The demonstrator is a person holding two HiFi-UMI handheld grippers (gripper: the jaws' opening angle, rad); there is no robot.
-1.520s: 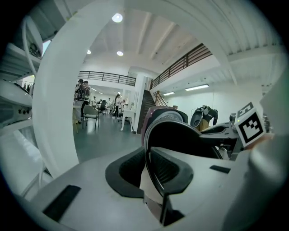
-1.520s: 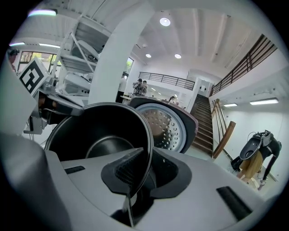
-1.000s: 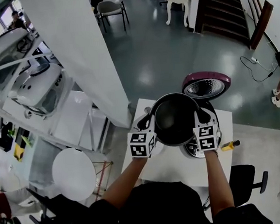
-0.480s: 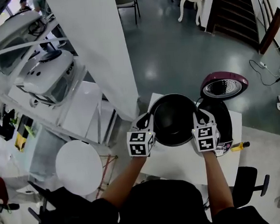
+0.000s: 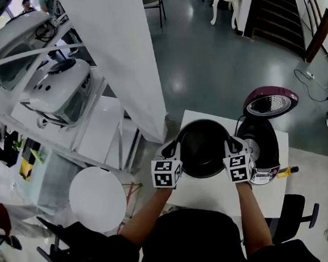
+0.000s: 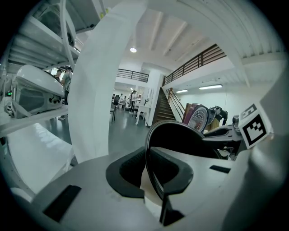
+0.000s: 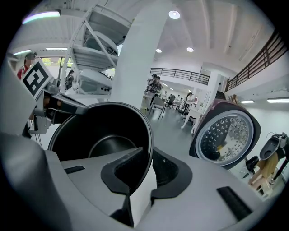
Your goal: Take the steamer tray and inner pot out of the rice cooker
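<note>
The pot (image 5: 203, 150) has shifted left of the cooker (image 5: 263, 147); left tool (image 5: 173, 149) clamps its rim at 9 o'clock, right tool (image 5: 231, 145) at 3 o'clock.

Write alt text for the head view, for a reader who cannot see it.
Seen from above, a person holds a black inner pot by its rim, the left claw and the right claw clamped on opposite sides, over a white table. The open rice cooker stands to the pot's right, its lid raised.
</note>
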